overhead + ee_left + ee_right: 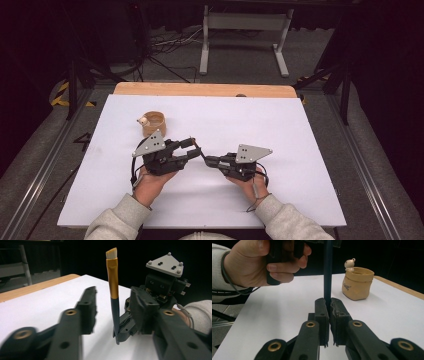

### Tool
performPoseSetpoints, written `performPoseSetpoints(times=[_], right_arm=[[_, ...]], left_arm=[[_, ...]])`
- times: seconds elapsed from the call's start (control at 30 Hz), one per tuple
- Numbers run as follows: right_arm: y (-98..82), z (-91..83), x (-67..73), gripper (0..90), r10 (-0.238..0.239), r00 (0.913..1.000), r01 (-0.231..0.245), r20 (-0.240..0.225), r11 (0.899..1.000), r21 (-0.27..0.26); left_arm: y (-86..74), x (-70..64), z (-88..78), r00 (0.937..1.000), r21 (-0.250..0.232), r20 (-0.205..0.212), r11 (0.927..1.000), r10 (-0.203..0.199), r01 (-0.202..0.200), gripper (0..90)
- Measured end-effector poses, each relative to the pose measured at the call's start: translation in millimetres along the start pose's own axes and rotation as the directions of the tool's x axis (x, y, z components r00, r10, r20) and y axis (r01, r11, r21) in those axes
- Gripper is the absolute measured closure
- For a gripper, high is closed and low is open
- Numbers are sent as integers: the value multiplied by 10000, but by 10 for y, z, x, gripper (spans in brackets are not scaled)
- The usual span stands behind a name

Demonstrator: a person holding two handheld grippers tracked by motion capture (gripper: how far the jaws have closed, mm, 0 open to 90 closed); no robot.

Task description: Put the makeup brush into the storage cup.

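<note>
A makeup brush (113,290) with a dark handle, gold ferrule and pale bristles stands upright between the two grippers over the middle of the white table. My right gripper (328,305) is shut on the bottom of its handle (327,272). My left gripper (113,308) has one jaw on each side of the brush, with a gap on both sides and no pad touching it. From above, the left gripper (191,148) and the right gripper (207,160) meet tip to tip at the brush (197,148).
A tan pouch-shaped pot (152,123) with a small bear figure on its rim stands on the white sheet (260,120) behind the left hand, also the pot (357,283). A wooden strip (200,90) borders the far edge. Stands and cables lie beyond it.
</note>
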State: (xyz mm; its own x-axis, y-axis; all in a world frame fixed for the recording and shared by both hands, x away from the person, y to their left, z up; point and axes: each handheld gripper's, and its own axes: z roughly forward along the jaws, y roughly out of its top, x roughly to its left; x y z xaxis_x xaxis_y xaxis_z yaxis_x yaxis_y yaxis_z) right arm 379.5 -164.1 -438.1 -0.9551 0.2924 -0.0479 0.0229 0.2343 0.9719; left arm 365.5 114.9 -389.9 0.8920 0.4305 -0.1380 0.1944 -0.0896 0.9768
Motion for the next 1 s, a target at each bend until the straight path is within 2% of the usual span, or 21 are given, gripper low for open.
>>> performPoseSetpoints(times=[0.03, 0.1, 0.33, 0.43, 0.93, 1.0], right_arm=[[0, 0, 0, 848, 0, 10000, 0, 0, 10000, 0], [-2, 2, 1, 848, -21, 10000, 21, 1, 10000, 7], [-1, 2, 3, 848, -80, 10000, 80, 26, 10000, 36], [-2, 3, 2, 847, -81, 10000, 80, 41, 10000, 51], [2, 11, 8, 841, -137, 9999, 137, -66, 9999, 41], [5, 6, 7, 837, -164, 9998, 164, -99, 9999, 1]], left_arm=[[0, 0, -1, 10000, 48, 55, 10000, -44, 44, 613], [-3, 5, -2, 9999, 66, 61, 9999, -122, 122, 708], [-10, 12, 11, 9993, 219, 137, 9992, -352, 349, 793], [-4, 17, 1, 9979, 310, 196, 9977, -612, 605, 805], [2, 17, -15, 9959, 339, 432, 9963, -799, 785, 822], [10, 21, -24, 9945, 282, 495, 9954, -927, 914, 822]])
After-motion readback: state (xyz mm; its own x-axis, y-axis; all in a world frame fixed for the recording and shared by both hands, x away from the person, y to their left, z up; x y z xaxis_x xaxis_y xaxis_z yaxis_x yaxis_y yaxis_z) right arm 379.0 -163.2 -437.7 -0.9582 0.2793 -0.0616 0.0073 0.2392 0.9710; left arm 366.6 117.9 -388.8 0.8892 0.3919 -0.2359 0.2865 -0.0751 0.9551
